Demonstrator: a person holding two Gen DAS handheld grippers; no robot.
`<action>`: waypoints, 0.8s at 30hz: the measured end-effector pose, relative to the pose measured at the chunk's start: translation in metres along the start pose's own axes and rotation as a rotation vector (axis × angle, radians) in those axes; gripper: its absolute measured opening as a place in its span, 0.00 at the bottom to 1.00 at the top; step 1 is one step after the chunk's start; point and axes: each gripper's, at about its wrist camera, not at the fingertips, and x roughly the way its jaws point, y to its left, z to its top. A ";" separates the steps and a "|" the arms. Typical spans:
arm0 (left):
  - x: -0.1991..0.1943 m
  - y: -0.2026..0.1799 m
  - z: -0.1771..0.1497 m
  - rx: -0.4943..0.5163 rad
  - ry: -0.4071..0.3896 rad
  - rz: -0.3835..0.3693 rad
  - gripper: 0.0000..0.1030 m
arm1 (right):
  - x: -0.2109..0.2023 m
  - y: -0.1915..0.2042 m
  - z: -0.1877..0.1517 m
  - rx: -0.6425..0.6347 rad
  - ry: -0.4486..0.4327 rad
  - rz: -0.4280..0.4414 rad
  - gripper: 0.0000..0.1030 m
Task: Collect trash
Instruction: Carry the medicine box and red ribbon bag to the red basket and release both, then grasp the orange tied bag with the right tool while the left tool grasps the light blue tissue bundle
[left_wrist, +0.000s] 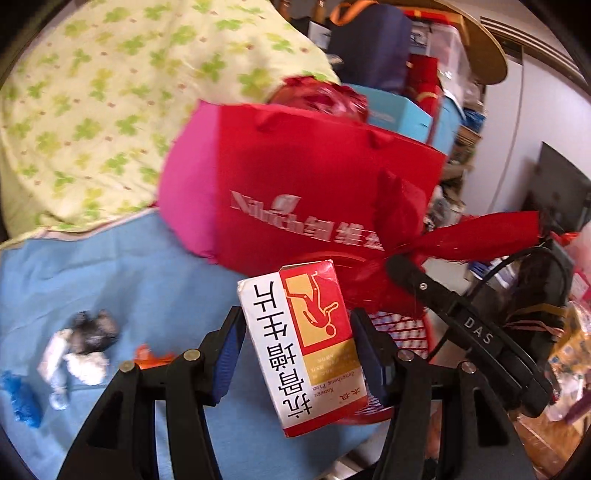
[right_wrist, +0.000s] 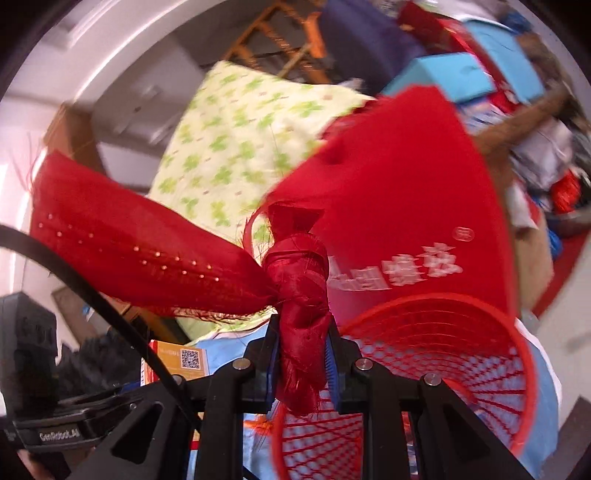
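Gripping the medicine box (left_wrist: 303, 343) loosely in your left gripper (left_wrist: 297, 354), you are risking a drop; your right gripper (right_wrist: 301, 360) is clamping the knotted red cloth (right_wrist: 301, 295) beside the red basket (right_wrist: 436, 376).

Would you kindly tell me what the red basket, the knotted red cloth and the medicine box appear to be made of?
The red basket looks like moulded plastic: thin rigid lattice, smooth rim. The knotted red cloth, held in the right gripper, seems a sheer, shiny woven fabric, perhaps satin-like, with frayed threads. The medicine box in the left gripper looks like printed, slightly glossy cardboard with creased corners.
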 end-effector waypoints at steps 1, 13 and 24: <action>0.009 -0.003 0.002 -0.001 0.018 -0.020 0.59 | -0.001 -0.007 0.002 0.028 0.004 -0.011 0.26; 0.015 0.024 -0.014 -0.065 0.040 0.022 0.64 | -0.017 -0.024 0.009 0.114 -0.079 0.002 0.77; -0.060 0.161 -0.128 -0.231 0.117 0.359 0.64 | 0.015 0.090 -0.033 -0.183 -0.023 0.224 0.77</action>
